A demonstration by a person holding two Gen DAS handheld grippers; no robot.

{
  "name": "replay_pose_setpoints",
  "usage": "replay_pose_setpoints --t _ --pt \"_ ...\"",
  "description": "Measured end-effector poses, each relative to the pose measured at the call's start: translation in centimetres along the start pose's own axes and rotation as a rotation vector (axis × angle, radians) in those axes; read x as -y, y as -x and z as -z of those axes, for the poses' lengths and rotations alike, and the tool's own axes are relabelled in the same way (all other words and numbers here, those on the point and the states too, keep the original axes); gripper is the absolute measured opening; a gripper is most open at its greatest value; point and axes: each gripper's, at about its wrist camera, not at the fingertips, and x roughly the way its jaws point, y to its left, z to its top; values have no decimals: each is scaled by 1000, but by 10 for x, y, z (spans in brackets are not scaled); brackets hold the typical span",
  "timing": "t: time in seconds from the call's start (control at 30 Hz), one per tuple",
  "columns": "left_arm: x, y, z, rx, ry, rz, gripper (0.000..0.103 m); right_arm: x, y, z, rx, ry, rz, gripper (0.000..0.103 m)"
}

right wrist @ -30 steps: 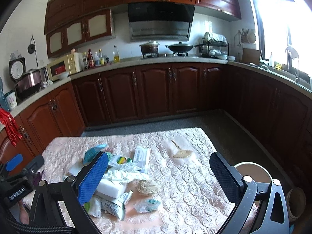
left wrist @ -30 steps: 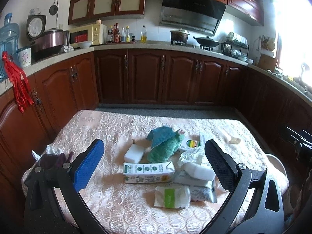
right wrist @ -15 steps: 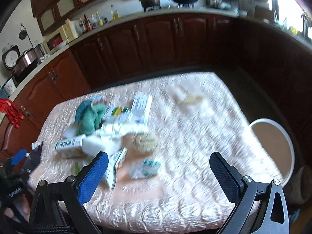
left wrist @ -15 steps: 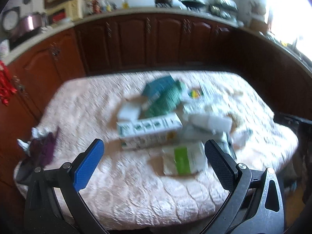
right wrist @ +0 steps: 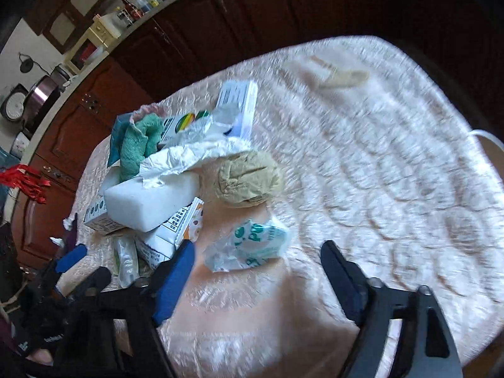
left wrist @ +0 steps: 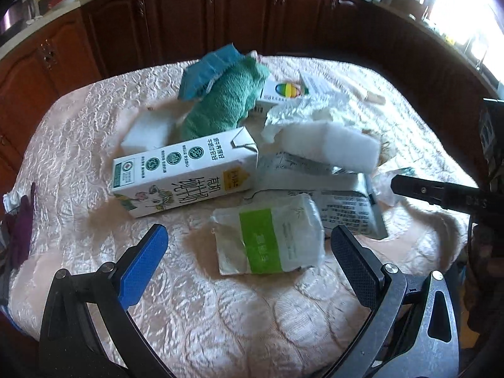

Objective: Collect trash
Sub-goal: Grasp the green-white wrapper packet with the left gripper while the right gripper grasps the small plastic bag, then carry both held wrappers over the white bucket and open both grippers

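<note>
At the left tool: stands spread, pinches nothing, hangs over the green-striped packet lying flat on the bench beside the milk carton — likely the first trash to take. At the right tool: has just been narrowing, presses nothing yet, plastic wrapper loose between its fingers. Blurred there — white rim, maybe a bin, cut off at the edge.

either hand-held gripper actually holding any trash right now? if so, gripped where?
Nothing held. The left hand-held gripper is open above the green-striped packet. The right hand-held gripper has just been closing, with nothing yet gripped; the crumpled plastic wrapper lies just ahead.
</note>
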Motion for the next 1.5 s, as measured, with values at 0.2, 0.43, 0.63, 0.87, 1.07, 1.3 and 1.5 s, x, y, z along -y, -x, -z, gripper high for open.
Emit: replay_pose_setpoints --t 0.2,0.43,0.63,0.87,1.07,1.3,1.5 --pt "-5 -17 1 -60 7 61 52 8 -15 2 3 -59 -36 44" --pt "-24 -6 8 -47 76 109 20 15 4 6 49 -47 -45 29" --pt "-27 39 7 41 58 95 19 12 39 6 125 -19 -68 28" --pt "5 74 -13 113 -5 131 19 11 75 5 193 -5 -77 28" --pt "45 76 -34 121 -50 191 19 21 98 10 238 -7 -41 28" --pt "111 69 -62 130 -147 235 19 56 128 10 293 -66 20 28" --pt "164 52 -78 109 -223 262 18 96 152 11 327 -124 86 28"
